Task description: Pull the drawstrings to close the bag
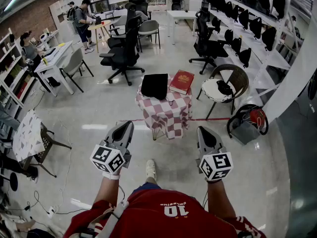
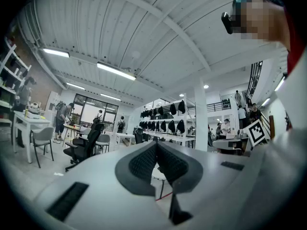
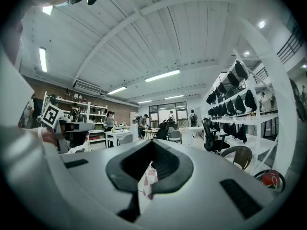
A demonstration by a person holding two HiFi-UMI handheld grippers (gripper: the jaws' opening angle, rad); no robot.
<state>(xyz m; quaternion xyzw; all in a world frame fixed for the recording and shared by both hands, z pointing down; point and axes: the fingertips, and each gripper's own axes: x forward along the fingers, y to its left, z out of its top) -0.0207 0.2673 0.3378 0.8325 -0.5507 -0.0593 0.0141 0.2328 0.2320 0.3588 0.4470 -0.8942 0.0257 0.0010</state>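
1. Nearest me, the left gripper [image 1: 128, 126] and right gripper [image 1: 202, 131] sit level, both claws pinched fully together on nothing. Each has ribbed dark pads [image 2: 144, 162] in a smooth pale shell
2. I judge the job hasn't started: this is the approach, with both grippers well apart from the work
3. Ahead stands a small table [image 1: 166, 114] draped in red-and-white check cloth. The black bag [image 1: 154, 86] lies flat on it, squarish and soft-looking, just beside a hard red book [image 1: 182, 81]
4. The drawstrings are too small to make out. Next I'd walk in, spread both claws and find a cord for each
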